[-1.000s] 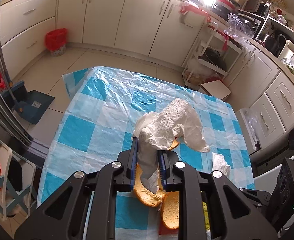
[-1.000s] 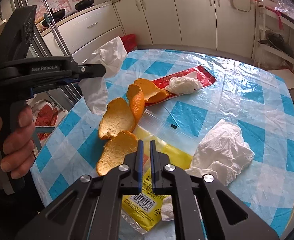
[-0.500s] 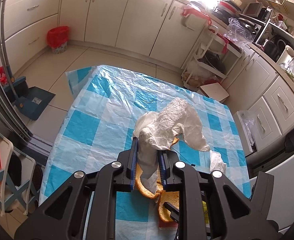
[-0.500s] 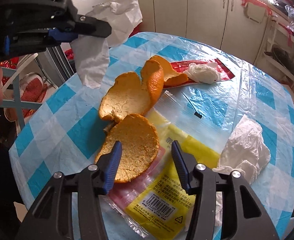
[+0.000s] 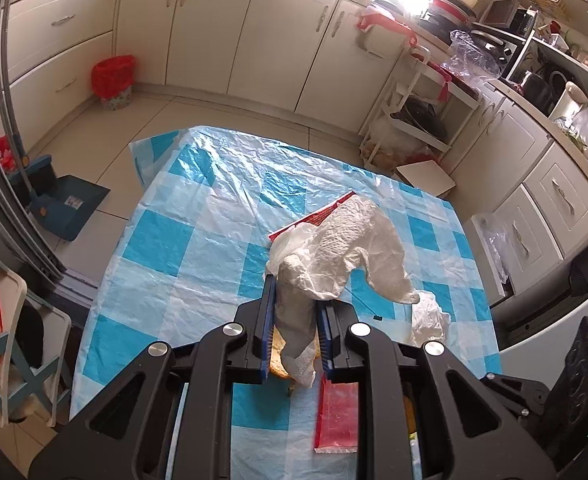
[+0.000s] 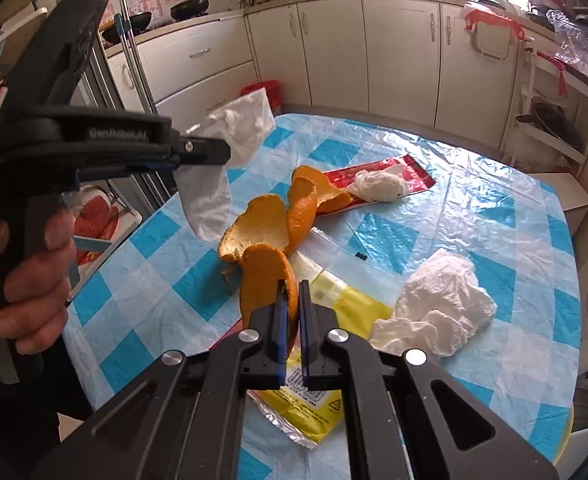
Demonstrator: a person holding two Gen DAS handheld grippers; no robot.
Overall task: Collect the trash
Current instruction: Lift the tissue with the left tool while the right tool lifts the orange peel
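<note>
Changes since the earlier frames. A second ago the right gripper [image 6: 291, 312] was held nearly shut with nothing between its pads, above the orange peel [image 6: 267, 280]; half a second ago its jaws were spread to either side of the nearest lobe of peel. That lobe is now clamped between the blue pads and is raised on edge off the yellow packet [image 6: 322, 392], the rest of the peel remaining on the tablecloth [image 6: 165, 276]. The left gripper [image 5: 294, 320] is unchanged: it stays clamped on a white plastic bag [image 5: 334, 256], whose mouth is held up above the cloth. In the left wrist view the peel once seen under the left gripper is now largely hidden, and a red wrapper strip [image 5: 338, 416] has come into view there.

Items remaining on the table. One red wrapper [image 6: 378, 178] with a small tissue wad [image 6: 378, 186] lying on it; one larger crumpled tissue [image 6: 438, 308] beside the yellow packet.

Writing. "GenRobot.AI" is read, embossed, on the body of the left gripper, which is held in a person's hand [image 6: 33, 280]. A barcode and a triangular recycling mark are printed on the yellow packet; its small text cannot be read.
</note>
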